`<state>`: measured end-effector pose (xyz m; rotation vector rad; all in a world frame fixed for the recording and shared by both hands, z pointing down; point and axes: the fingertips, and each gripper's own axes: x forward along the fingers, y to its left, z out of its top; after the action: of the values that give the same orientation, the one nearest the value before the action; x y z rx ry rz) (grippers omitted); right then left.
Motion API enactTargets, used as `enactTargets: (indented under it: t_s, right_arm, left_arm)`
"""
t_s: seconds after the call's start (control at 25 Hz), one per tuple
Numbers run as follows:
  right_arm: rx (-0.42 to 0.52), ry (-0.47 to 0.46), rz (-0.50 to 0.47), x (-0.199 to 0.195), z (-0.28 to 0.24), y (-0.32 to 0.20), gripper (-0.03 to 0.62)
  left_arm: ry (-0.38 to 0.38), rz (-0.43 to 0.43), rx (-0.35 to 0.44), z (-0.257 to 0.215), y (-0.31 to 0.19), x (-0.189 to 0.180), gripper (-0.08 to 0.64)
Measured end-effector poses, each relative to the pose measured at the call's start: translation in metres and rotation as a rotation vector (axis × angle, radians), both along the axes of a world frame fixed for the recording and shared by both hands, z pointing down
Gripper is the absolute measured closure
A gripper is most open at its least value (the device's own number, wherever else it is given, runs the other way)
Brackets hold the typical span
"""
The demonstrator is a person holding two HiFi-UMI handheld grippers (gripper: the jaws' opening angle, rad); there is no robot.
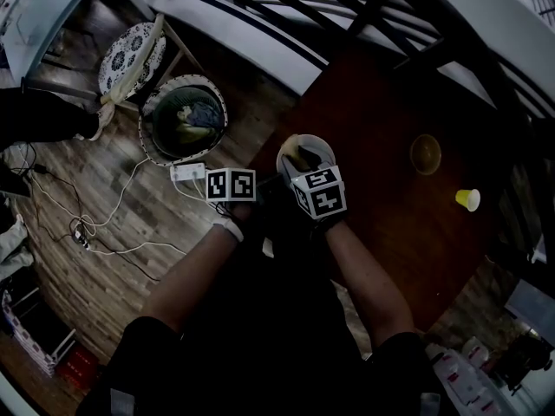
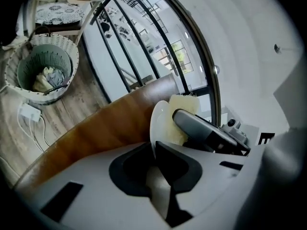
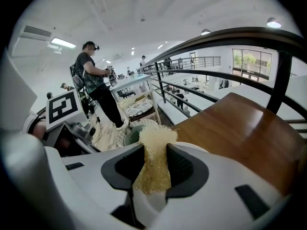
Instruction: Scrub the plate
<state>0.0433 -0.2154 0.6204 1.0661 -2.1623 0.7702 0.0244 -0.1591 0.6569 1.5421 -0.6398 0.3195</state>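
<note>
Left claw (image 2: 154, 151) is clenched on the white plate (image 2: 159, 121) by its rim, steadying it while right claw (image 3: 154, 163) pinches a yellow scouring pad (image 3: 156, 140) against its face.

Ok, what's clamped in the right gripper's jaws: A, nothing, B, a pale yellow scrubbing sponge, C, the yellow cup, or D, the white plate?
B: the right gripper has its jaws closed on a pale yellow scrubbing sponge, which sticks out past them in that gripper's own view.
</note>
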Motion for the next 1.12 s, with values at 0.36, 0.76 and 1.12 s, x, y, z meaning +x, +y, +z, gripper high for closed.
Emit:
enactTargets:
  t_s: [0.36,0.76,1.12]
  right_arm:
    - [-0.006,0.015,-0.041,-0.016,0.003,0.004,0.443]
    - [-0.049,0.094,0.014,0.043,0.008,-0.008,0.443]
    - [-0.053,0.08,0.136,0.094,0.001,-0.008,0.443]
  left_arm:
    - [0.004,-0.006,0.001,-0.002,0.0,0.003,0.52]
    - [-0.011,-0.015,0.001,-0.004,-0.001,0.006,0.522]
    - [-0.021,-0.009,0.007,-0.004,-0.001,0.011,0.522]
